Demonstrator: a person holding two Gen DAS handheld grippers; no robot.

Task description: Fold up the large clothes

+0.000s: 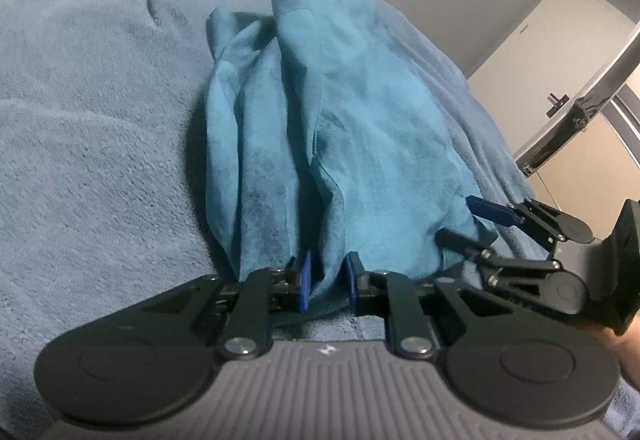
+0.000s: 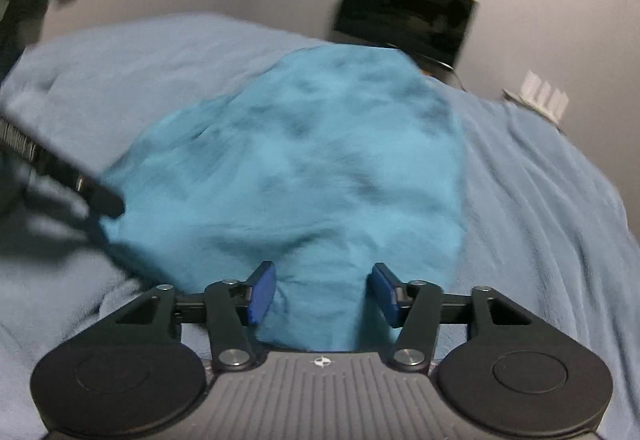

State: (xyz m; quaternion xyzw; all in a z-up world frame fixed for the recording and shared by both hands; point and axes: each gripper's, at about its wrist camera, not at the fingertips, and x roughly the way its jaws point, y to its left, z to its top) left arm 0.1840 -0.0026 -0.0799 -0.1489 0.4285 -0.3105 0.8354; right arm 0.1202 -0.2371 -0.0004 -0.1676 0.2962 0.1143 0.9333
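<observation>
A teal garment (image 1: pixel 352 112) lies bunched in long folds on the blue-grey blanket (image 1: pixel 88 112). At its near edge my left gripper (image 1: pixel 329 280) is shut on a fold, both blue pads pressing the cloth. My right gripper (image 1: pixel 456 220) reaches in from the right at the garment's near right corner. In the right wrist view the teal garment (image 2: pixel 304 160) spreads ahead. A tongue of its near edge lies between the wide-apart pads of my right gripper (image 2: pixel 324 294), which stands open. The left gripper (image 2: pixel 100 200) shows as a dark blur at the garment's left edge.
The blanket (image 2: pixel 540 200) covers the whole bed around the garment. A black screen-like box (image 2: pixel 404 16) and a white device (image 2: pixel 536 92) stand against the far wall. A white door (image 1: pixel 560 52) and a shiny metal bar (image 1: pixel 580 96) lie to the right. Part of a hand (image 1: pixel 626 348) is visible.
</observation>
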